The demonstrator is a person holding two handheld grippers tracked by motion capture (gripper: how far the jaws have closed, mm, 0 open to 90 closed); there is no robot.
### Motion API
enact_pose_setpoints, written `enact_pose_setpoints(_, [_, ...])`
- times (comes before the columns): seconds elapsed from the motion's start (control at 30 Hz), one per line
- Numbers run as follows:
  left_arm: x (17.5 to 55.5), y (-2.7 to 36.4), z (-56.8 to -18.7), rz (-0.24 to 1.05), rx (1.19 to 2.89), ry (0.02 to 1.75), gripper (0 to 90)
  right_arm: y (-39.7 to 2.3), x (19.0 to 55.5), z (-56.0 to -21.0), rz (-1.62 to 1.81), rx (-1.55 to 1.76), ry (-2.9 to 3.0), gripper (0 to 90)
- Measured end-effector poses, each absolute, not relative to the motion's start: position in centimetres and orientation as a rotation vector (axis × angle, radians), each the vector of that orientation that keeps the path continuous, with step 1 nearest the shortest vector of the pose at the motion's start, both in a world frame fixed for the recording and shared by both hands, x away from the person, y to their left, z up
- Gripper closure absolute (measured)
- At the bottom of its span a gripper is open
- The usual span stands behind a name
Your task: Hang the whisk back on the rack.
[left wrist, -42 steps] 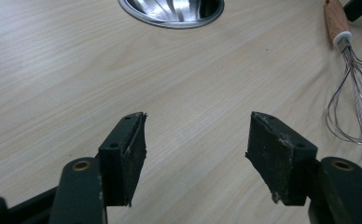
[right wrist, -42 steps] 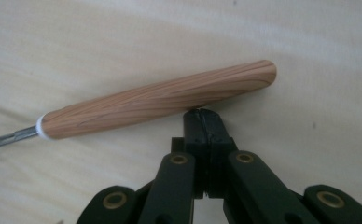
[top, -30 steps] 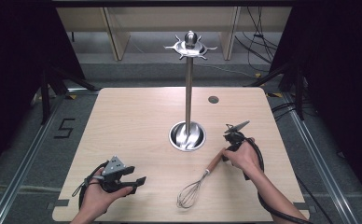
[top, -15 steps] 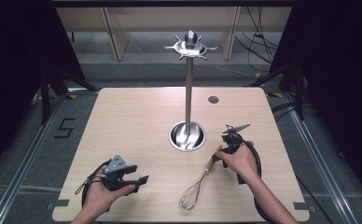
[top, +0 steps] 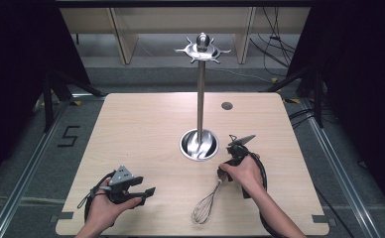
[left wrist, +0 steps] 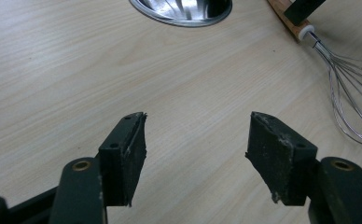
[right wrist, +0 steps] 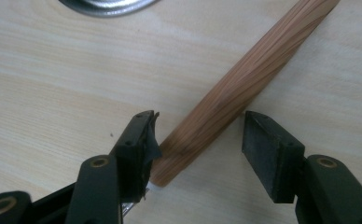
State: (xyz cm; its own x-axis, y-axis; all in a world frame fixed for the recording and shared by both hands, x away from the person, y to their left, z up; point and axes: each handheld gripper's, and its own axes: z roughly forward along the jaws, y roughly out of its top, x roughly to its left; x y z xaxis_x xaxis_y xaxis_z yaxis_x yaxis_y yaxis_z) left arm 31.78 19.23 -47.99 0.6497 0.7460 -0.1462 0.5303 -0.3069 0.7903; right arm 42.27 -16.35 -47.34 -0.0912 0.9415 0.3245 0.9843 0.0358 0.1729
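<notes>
A wire whisk [top: 204, 206] with a wooden handle [right wrist: 244, 79] lies on the table near the front edge, wires toward the person. My right gripper [top: 223, 174] is lowered over the handle close to the wire end. In the right gripper view its jaws [right wrist: 202, 130] stand open around the handle, the left one touching the wood and the right one apart from it. My left gripper [top: 146, 191] rests at the front left, open with nothing between its fingers [left wrist: 195, 149]. The whisk's wires [left wrist: 351, 93] lie off to its right.
A tall metal utensil stand [top: 199, 99] with a hooked crown rises from a round bowl-shaped base [top: 199, 145] at the table's middle. A small dark round hole [top: 226, 105] sits behind it. The wooden table [top: 146, 129] has bare surface at left and back.
My right gripper has slid down and slightly left along the whisk handle toward the wires. The whisk and my left gripper have hardly moved.
</notes>
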Motion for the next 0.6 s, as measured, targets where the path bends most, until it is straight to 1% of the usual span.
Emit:
enact_pose_setpoints(0.07, [31.7, 19.3, -47.9, 0.309, 1.996, 0.995, 36.4, -16.2, 42.3, -47.4, -0.519, -2.030, -2.179, 45.0])
enact_pose_setpoints(0.13, [31.7, 19.4, -47.9, 0.319, 2.007, 0.998, 36.4, -15.7, 42.5, -47.3, -0.455, -2.055, -2.163, 48.2])
enact_pose_setpoints(0.2, [31.7, 19.5, -48.0, 0.299, 2.006, 0.993, 36.4, -15.7, 42.5, -47.3, -0.445, -2.060, -2.175, 51.4])
enact_pose_setpoints(0.23, [31.7, 19.5, -48.0, 0.303, 1.996, 0.996, 36.4, -15.7, 42.5, -47.3, -0.445, -2.060, -2.175, 51.4])
enact_pose_setpoints(0.27, [31.7, 19.4, -48.1, 0.301, 1.979, 0.998, 36.4, -15.6, 42.5, -47.3, -0.419, -2.053, -2.179, 55.1])
enact_pose_setpoints(0.3, [31.7, 19.5, -48.0, 0.299, 1.995, 0.996, 36.4, -15.9, 42.4, -47.3, -0.381, -2.029, -2.195, 61.4])
enact_pose_setpoints(0.43, [31.6, 19.6, -47.9, 0.297, 1.993, 0.999, 36.5, -16.6, 42.4, -47.2, -0.324, -1.990, -2.304, 72.4])
enact_pose_setpoints(0.5, [31.5, 19.6, -47.9, 0.295, 1.989, 1.006, 36.5, -16.7, 42.4, -47.2, -0.303, -1.965, -2.333, 72.4])
enact_pose_setpoints(0.53, [31.6, 19.6, -47.9, 0.307, 1.987, 1.003, 36.5, -16.9, 42.3, -46.9, -0.238, -1.937, -2.384, 73.2])
enact_pose_setpoints(0.6, [31.6, 19.5, -48.0, 0.306, 1.969, 1.008, 36.5, -17.3, 42.1, -46.9, -0.294, -1.903, -2.384, 73.3])
